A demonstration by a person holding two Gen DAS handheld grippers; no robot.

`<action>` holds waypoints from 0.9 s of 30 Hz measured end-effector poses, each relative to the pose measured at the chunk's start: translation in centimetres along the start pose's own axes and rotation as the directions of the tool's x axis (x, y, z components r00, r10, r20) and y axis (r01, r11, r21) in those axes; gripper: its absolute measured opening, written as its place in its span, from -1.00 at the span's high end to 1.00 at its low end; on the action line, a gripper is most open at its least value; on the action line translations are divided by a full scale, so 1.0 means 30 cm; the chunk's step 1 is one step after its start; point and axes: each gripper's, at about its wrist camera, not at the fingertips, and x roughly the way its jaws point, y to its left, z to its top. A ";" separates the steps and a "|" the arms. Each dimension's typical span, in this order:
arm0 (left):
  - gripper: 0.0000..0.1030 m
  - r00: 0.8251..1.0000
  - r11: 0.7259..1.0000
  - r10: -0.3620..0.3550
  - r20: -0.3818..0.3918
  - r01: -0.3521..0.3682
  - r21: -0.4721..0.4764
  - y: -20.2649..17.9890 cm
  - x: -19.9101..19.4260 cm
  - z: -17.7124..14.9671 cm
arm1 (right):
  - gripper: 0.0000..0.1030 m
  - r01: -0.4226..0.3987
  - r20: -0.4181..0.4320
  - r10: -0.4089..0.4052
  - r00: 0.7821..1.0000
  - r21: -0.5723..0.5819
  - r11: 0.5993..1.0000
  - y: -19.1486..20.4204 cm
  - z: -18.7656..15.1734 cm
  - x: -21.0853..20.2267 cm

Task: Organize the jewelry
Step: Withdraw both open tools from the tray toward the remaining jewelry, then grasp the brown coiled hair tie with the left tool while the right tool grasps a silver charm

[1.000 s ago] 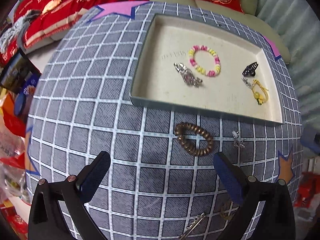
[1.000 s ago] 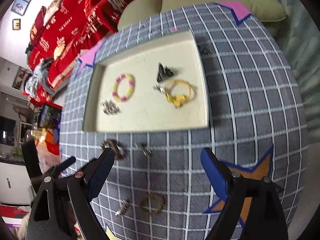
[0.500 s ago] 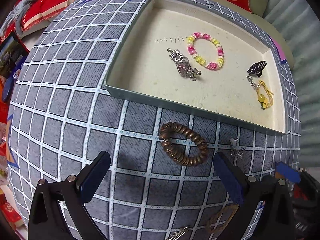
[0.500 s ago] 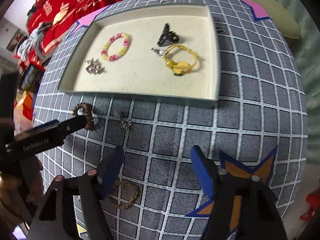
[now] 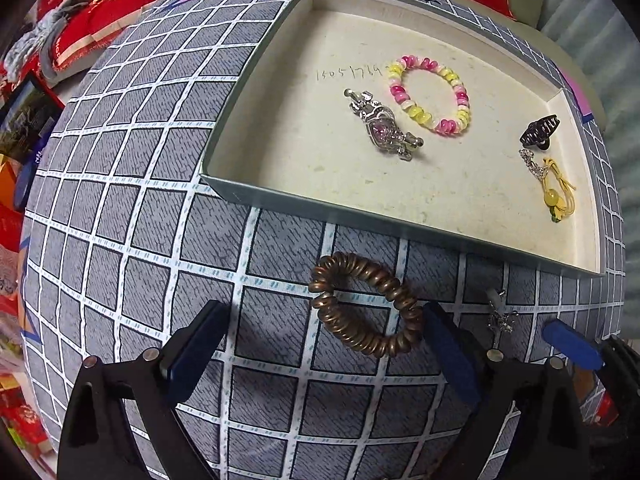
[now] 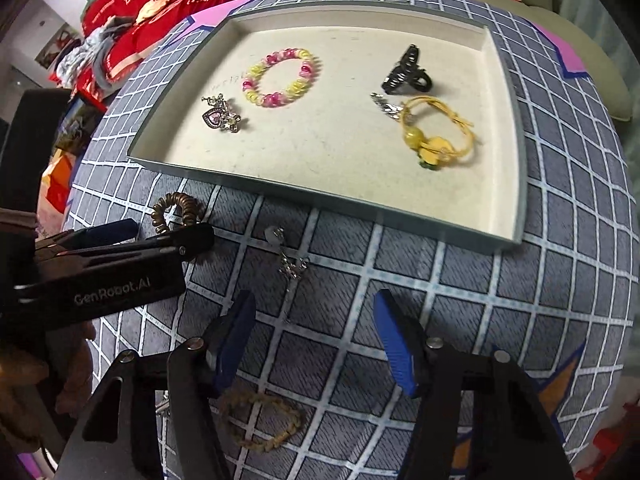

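A shallow cream-lined tray [image 5: 280,200] [image 6: 516,184] holds a pink-yellow bead bracelet [image 5: 430,94] [image 6: 282,76], a silver heart brooch [image 5: 382,130] [image 6: 221,117], a black claw clip [image 5: 540,132] [image 6: 406,72] and a yellow cord bracelet [image 5: 558,192] [image 6: 438,136]. A bronze coil hair tie [image 5: 366,308] [image 6: 176,210] lies on the cloth in front of the tray, between the tips of my open left gripper [image 5: 324,344] [image 6: 168,236]. A small silver earring [image 5: 498,312] [image 6: 290,262] lies just ahead of my open right gripper [image 6: 316,332].
The grey checked cloth [image 5: 120,200] covers the table. A braided tan bracelet [image 6: 260,424] lies under my right gripper. Red cushions and clutter [image 5: 80,12] lie beyond the left edge. The right gripper's blue tip [image 5: 572,344] shows at the left wrist view's right.
Both grippers have moved forward and down toward the cloth. The left gripper now straddles the bronze hair tie; the right gripper has closed in on the silver earring.
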 end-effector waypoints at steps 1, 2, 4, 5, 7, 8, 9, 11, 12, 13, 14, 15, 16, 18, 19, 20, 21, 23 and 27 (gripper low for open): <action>-0.94 1.000 1.000 0.008 0.006 -0.008 0.003 0.001 -0.001 0.001 | -0.22 0.001 -0.001 -0.001 1.000 -0.004 1.000 0.003 0.004 0.005; -0.88 1.000 1.000 0.019 0.013 -0.019 0.009 -0.003 -0.002 0.001 | -0.22 0.002 -0.002 -0.002 1.000 -0.009 1.000 0.007 0.009 0.012; -0.85 1.000 0.999 0.025 0.019 -0.025 0.020 -0.001 0.002 0.005 | -0.20 0.008 -0.002 -0.008 1.000 -0.021 1.000 0.014 0.017 0.023; -0.85 1.000 1.000 0.024 0.020 -0.024 0.020 0.002 0.002 0.006 | -0.20 0.016 0.007 -0.016 1.000 -0.033 0.999 0.021 0.021 0.024; -0.85 0.999 1.000 0.025 0.024 -0.026 0.015 0.008 0.008 0.012 | -0.19 0.023 0.012 -0.023 1.000 -0.049 0.999 0.034 0.031 0.030; -0.85 0.999 1.000 0.025 0.026 -0.025 0.012 0.010 0.009 0.016 | -0.18 0.028 0.015 -0.028 1.000 -0.055 0.998 0.041 0.036 0.032; -0.84 0.999 1.000 0.024 0.027 -0.025 0.012 0.009 0.012 0.018 | -0.15 0.034 0.018 -0.033 0.999 -0.061 0.998 0.047 0.040 0.035; -0.75 0.999 0.999 0.037 0.035 -0.038 0.017 0.002 0.015 0.020 | -0.01 0.050 0.025 -0.048 0.999 -0.074 0.996 0.059 0.045 0.037; -0.73 0.999 0.999 0.035 0.039 -0.036 0.021 0.019 0.008 0.007 | 0.04 0.060 0.029 -0.058 0.998 -0.082 0.995 0.064 0.046 0.038; -0.72 0.999 0.999 0.033 0.039 -0.034 0.023 0.024 0.008 0.001 | 0.12 0.069 0.032 -0.066 0.997 -0.090 0.994 0.070 0.047 0.038; -0.68 0.999 0.999 0.033 0.041 -0.034 0.024 0.022 0.010 0.003 | 0.15 0.079 0.033 -0.076 0.997 -0.097 0.992 0.076 0.048 0.039; -0.61 0.999 0.999 0.032 0.044 -0.033 0.025 0.037 0.010 -0.003 | 0.25 0.089 0.034 -0.086 0.996 -0.103 0.991 0.082 0.049 0.041; -0.57 0.998 0.999 0.031 0.049 -0.032 0.026 0.053 0.007 -0.012 | 0.35 0.100 0.034 -0.097 0.995 -0.109 0.989 0.087 0.051 0.042; -0.45 0.998 0.999 0.030 0.053 -0.031 0.030 0.061 0.001 -0.020 | 0.49 0.117 0.033 -0.114 0.993 -0.117 0.986 0.099 0.055 0.047; -0.40 0.998 0.999 0.030 0.056 -0.031 0.032 0.061 -0.002 -0.019 | 0.59 0.119 0.032 -0.116 0.993 -0.118 0.986 0.101 0.056 0.047; -0.33 0.998 0.999 0.029 0.059 -0.031 0.036 0.063 -0.012 -0.019 | 0.66 0.122 0.030 -0.119 0.992 -0.120 0.985 0.103 0.057 0.048; -0.31 0.998 0.999 0.029 0.059 -0.031 0.038 0.065 -0.017 -0.017 | 0.70 0.122 0.028 -0.119 0.992 -0.119 0.985 0.105 0.058 0.050; -0.18 0.998 0.999 0.028 0.060 -0.030 0.044 0.068 -0.025 -0.018 | 0.69 0.120 0.026 -0.118 0.993 -0.113 0.986 0.109 0.059 0.050; 0.16 0.998 0.998 0.005 0.061 -0.009 0.058 0.067 -0.064 -0.016 | 0.70 0.100 0.013 -0.099 0.995 -0.088 0.991 0.109 0.060 0.051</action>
